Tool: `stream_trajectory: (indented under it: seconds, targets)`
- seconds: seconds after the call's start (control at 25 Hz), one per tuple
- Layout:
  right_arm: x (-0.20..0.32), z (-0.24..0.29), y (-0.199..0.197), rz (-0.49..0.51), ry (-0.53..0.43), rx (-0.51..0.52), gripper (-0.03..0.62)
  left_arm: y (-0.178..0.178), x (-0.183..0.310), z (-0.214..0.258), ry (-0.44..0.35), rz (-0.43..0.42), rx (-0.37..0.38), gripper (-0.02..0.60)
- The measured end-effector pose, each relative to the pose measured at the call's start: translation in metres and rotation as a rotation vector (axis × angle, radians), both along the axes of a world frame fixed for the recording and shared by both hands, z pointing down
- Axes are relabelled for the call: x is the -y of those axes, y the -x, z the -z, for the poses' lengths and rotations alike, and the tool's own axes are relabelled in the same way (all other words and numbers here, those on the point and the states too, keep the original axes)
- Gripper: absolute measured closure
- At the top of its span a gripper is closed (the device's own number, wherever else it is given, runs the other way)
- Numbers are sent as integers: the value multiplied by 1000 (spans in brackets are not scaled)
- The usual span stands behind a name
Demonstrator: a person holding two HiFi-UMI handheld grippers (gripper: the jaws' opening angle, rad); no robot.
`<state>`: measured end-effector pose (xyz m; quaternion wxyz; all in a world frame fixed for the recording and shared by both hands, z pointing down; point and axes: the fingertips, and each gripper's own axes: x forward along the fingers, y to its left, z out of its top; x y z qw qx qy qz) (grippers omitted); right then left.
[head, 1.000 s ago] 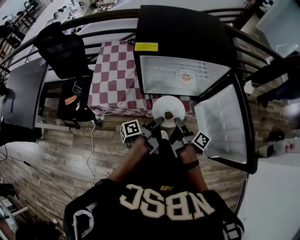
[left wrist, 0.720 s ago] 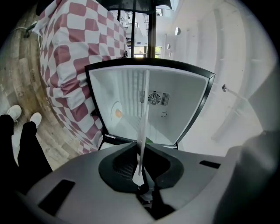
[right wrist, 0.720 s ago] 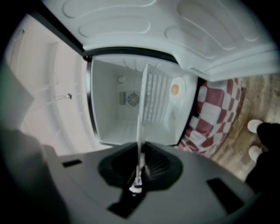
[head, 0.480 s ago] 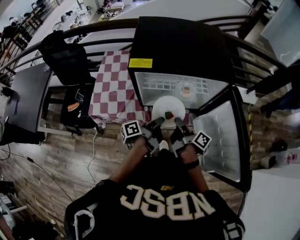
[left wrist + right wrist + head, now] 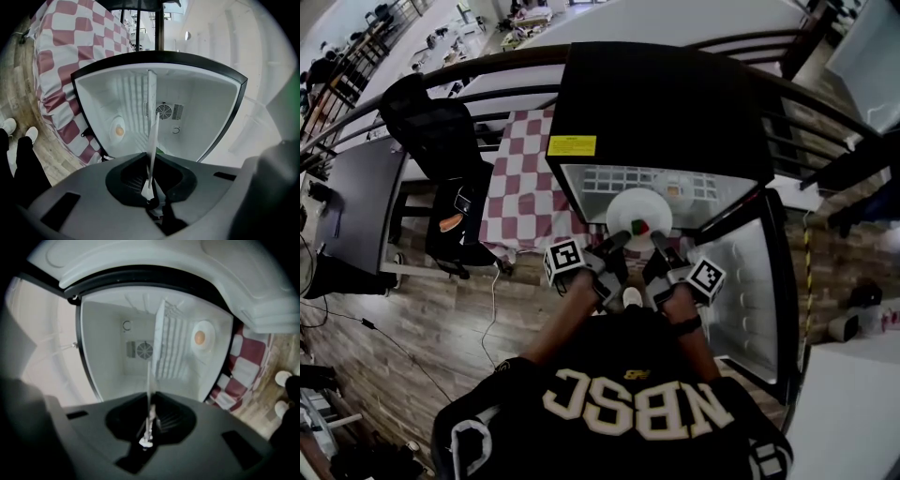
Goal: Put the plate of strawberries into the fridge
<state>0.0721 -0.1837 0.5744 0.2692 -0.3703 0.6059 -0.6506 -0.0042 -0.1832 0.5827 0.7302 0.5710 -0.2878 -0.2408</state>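
a yellow label (image 5: 572, 145) sits on the black fridge (image 5: 666, 103) top, its print too small to read, and the person's shirt (image 5: 628, 403) shows the letters "nbsc". the left gripper (image 5: 617, 242) and right gripper (image 5: 659, 244) reach forward side by side, roughly level. each one's jaws pinch the near rim of the white plate (image 5: 639, 204), which carries the strawberries (image 5: 639, 226) at the fridge's open mouth.

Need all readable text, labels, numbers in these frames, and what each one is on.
"NBSC": large pale letters on the person's black shirt, upside down in the head view.
Yellow label on top of the fridge: print too small to read.
Marker cubes: square black-and-white patterns only, no letters.
Plate: no print visible.
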Motion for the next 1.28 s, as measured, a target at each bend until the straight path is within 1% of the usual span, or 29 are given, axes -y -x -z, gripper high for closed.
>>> stream_trajectory:
  seconds: [0.12, 0.44, 0.64, 0.76, 0.92, 1.28]
  targets:
    - [9, 0, -2, -3, 1, 9, 545, -2, 9, -3, -7, -5, 13, 548]
    - [33, 1, -4, -6, -7, 11, 545, -7, 34, 12, -22, 1, -1, 548]
    - [42, -4, -6, -6, 3, 11, 545, -9, 44, 3, -11, 5, -3, 548]
    - [46, -3, -7, -7, 6, 19, 545, -10, 46, 2, -3, 2, 7, 548]
    - [54, -2, -8, -8, 6, 19, 545, -8, 55, -3, -10, 6, 14, 548]
    - [67, -3, -11, -10, -6, 16, 545, -15, 69, 6, -17, 16, -7, 548]
